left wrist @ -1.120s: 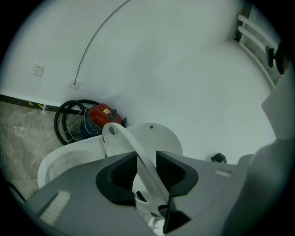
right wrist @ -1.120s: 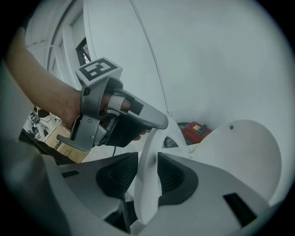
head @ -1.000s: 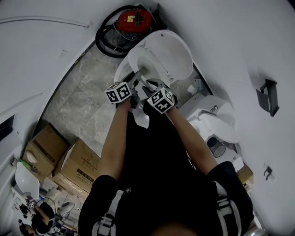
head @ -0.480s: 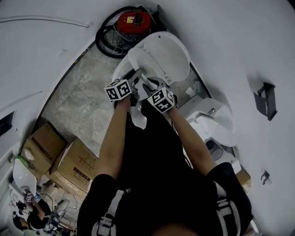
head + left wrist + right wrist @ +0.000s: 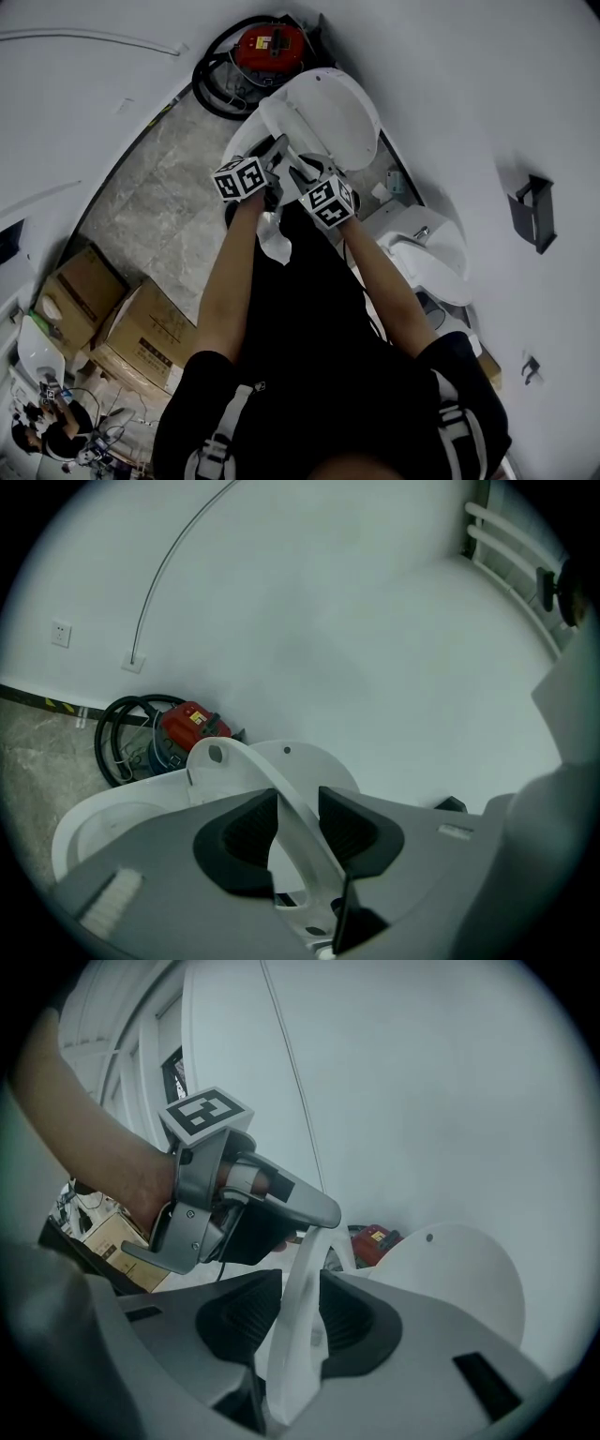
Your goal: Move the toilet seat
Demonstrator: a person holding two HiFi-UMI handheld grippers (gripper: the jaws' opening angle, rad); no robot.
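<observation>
White plastic toilet seat ring (image 5: 248,769) is clamped, part-raised, in the narrowly set jaws of left gripper (image 5: 298,810) and right gripper (image 5: 300,1302). Risk noted: if lifted unevenly, the smooth seat could slip free and slam down.

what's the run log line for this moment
left gripper: shut on toilet seat | right gripper: shut on toilet seat | lid: up

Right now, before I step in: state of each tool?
Left tool: closed on the toilet seat rim.
Right tool: closed on the same seat's rim.
</observation>
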